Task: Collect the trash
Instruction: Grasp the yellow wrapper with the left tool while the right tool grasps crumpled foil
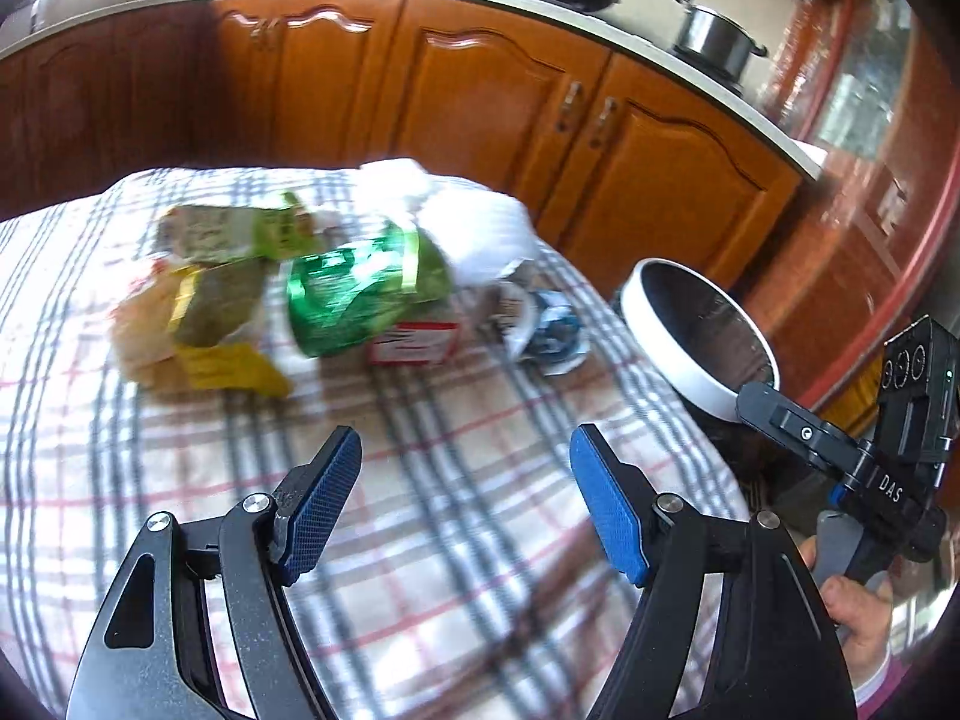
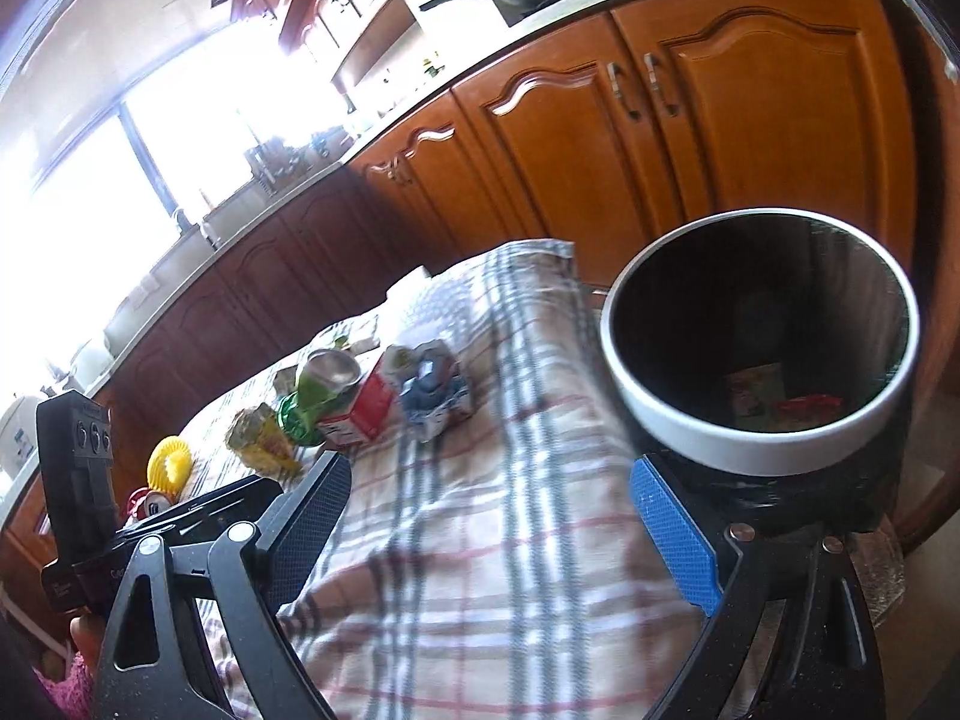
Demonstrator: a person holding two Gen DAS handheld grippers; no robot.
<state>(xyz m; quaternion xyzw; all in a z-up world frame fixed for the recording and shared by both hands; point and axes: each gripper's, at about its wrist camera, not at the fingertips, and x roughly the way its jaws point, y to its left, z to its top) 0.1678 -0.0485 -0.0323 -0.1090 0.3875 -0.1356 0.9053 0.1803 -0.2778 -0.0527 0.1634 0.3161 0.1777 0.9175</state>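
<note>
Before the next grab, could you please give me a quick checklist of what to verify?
1. Left gripper open and empty: ok.
2. Right gripper open and empty: ok.
3. Bin mouth unobstructed: ok.
4. Trash within view on the checked cloth: ok; green can, red-and-white carton, blue-and-white wrapper.
5. Green can's outline sharp enough to aim at: not ok, blurred.
6. Bin has room: ok; only a few items at its bottom.

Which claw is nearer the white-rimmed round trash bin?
Right. The right claw, open and empty, has the white-rimmed round trash bin just past its blue fingertip. The left claw, also open, sits over the checked tablecloth, bin off to its right.
</note>
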